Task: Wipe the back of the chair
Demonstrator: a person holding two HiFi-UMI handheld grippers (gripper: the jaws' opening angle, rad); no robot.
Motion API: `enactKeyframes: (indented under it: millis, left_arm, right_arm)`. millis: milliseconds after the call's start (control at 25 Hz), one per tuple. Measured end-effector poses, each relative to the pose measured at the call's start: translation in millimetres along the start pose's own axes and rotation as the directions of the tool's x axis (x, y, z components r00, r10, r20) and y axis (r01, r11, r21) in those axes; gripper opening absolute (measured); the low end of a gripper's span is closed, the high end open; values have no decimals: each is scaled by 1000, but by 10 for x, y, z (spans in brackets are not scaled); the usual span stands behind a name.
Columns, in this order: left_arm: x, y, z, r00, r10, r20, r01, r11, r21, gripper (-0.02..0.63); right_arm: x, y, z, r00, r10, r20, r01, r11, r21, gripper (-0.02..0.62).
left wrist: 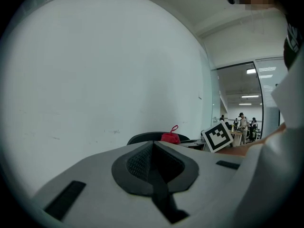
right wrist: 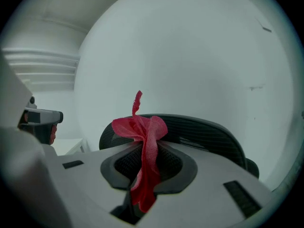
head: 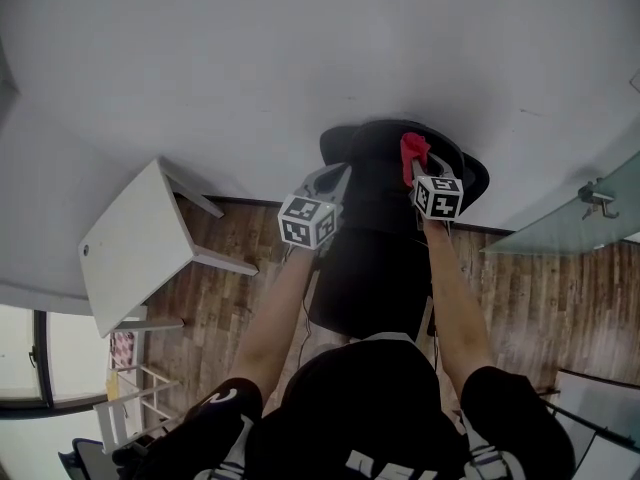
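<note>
The black mesh-backed chair [head: 372,258] stands against the white wall directly below me. Its curved top edge shows in the right gripper view [right wrist: 204,132] and in the left gripper view [left wrist: 145,137]. My right gripper [head: 416,171] is shut on a red cloth [head: 414,151] at the top of the chair back, and the cloth [right wrist: 142,127] bunches out above the closed jaws [right wrist: 148,150]. My left gripper [head: 334,178] hovers at the left side of the chair back. Its jaws [left wrist: 153,148] are shut on nothing. The red cloth [left wrist: 170,137] is also seen from there.
A white table [head: 128,240] stands at the left by the wall, with a white rack [head: 135,393] below it. At the right is a glass partition [head: 565,218] with a metal fitting. The floor [head: 230,258] is wood. Far people show through glass in the left gripper view.
</note>
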State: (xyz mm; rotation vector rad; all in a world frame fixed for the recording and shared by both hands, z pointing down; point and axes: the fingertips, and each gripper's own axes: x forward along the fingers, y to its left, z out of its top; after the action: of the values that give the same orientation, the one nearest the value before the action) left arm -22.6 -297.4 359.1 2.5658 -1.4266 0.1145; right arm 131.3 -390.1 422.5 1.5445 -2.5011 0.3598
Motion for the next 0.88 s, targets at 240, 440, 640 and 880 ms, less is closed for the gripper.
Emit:
enactKeyframes:
  millis: [240, 440, 640, 880]
  left_arm:
    - [224, -342, 33, 998, -70, -11, 70, 997, 21, 25]
    - [306, -528, 33, 995, -99, -19, 99, 995, 30, 25]
    - [318, -645, 37, 994, -112, -17, 113, 993, 23, 25]
    - [312, -817, -11, 992, -126, -21, 126, 992, 17, 25]
  right_arm:
    - [-245, -321, -20, 998, -65, 6, 65, 997, 32, 84]
    - [-426, -490, -48, 995, -98, 10, 97, 994, 49, 84]
    - [-606, -602, -74, 992, -124, 14, 123, 990, 71, 84]
    - [-814, -768, -135, 988, -152, 23, 149, 983, 104, 84]
